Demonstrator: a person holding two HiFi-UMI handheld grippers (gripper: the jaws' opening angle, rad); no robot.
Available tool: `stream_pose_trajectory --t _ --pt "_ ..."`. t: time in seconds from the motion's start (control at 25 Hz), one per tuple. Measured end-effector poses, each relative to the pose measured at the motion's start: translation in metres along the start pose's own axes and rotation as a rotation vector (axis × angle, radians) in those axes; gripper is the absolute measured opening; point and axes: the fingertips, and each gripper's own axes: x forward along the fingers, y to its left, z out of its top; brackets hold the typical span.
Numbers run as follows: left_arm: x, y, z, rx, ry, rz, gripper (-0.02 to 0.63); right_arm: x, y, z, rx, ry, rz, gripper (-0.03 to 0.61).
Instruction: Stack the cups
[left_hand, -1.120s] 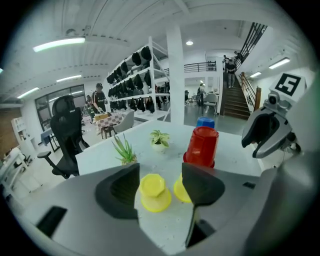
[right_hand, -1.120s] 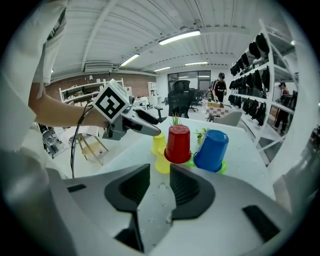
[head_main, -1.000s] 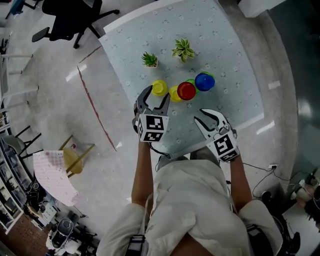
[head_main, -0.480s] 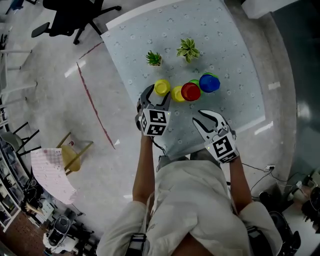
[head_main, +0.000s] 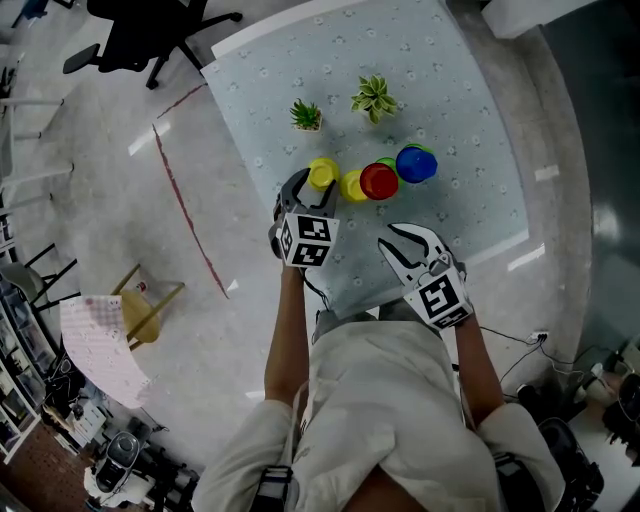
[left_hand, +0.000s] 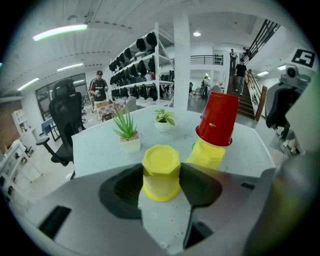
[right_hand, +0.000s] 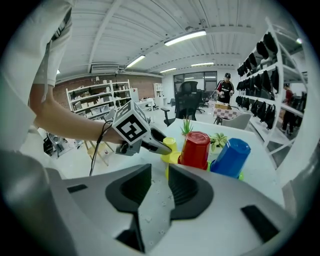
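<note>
A yellow cup (head_main: 322, 172) (left_hand: 161, 172) stands upside down on the patterned table (head_main: 450, 90). My left gripper (head_main: 312, 188) (left_hand: 161, 176) has just been closing, and its pads now touch both sides of this cup. To its right, a red cup (head_main: 379, 181) (left_hand: 217, 119) (right_hand: 196, 149) sits tilted on a second yellow cup (head_main: 350, 187) (left_hand: 206, 154). A blue cup (head_main: 412, 162) (right_hand: 231, 157) rests on a green one further right. My right gripper (head_main: 402, 240) (right_hand: 160, 180) hovers near the table's front edge; its jaws have just been closing to a narrow gap with nothing between them.
Two small potted plants (head_main: 305, 116) (head_main: 370, 98) stand behind the cups. The table's front edge runs just below both grippers. An office chair (head_main: 140, 25) and a yellow stool (head_main: 150, 315) stand on the floor to the left.
My left gripper has dropped down round the yellow cup and its jaws have narrowed onto it. The right gripper has stayed almost where it was.
</note>
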Motion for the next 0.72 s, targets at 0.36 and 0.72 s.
stream_pose_trajectory --t 0.36,0.72 --pt "-0.029 0.002 0.015 0.014 -0.032 0.032 0.230 -0.011 0.006 -0.002 -0.008 -0.013 -0.007 0.100" --pt "-0.081 -0.001 0.062 0.027 -0.105 0.046 0.229 -0.026 0.009 -0.004 -0.009 -0.041 -0.015 0.097"
